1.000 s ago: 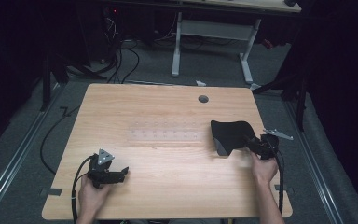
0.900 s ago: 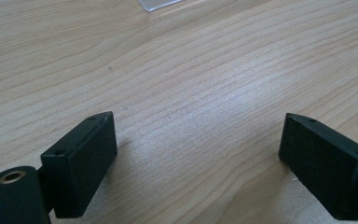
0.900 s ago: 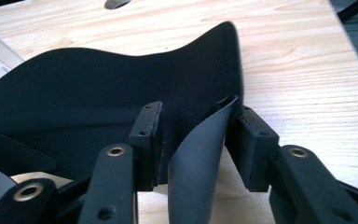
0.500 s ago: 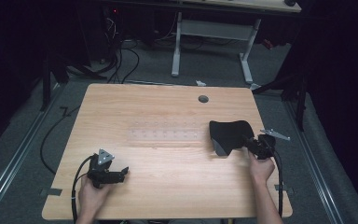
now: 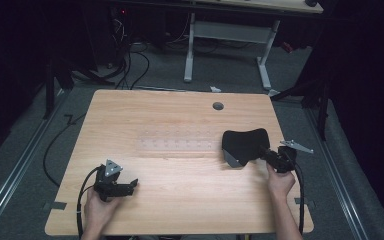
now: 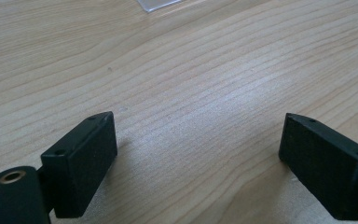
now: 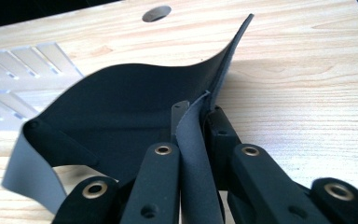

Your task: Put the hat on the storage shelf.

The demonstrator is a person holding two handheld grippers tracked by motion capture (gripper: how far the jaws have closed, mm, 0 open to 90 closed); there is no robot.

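We see the right gripper (image 5: pixel 266 154) near the right edge of the bench (image 5: pixel 180 200), its jaws clamped on the rim of a thin black flexible sheet (image 5: pixel 244 145). They have just been closing, with that sheet between them. In the right gripper view the sheet (image 7: pixel 135 93) is pinched upright between the pads, its grey underside curling at the lower left and its far corner lifted off the wood. The rest of it rests on the bench, toward the right edge, about midway between the near and far edges.

The left gripper (image 5: pixel 125 187) rests on the bench near the near-left corner, jaws standing wide apart over bare wood; in its own view the left gripper (image 6: pixel 198 154) has nothing between the pads.

A clear slotted plate (image 5: pixel 177 146) lies flat at the bench's centre, just left of the sheet. A round cable hole (image 5: pixel 218 106) sits near the far edge. We can read no labels or writing anywhere.
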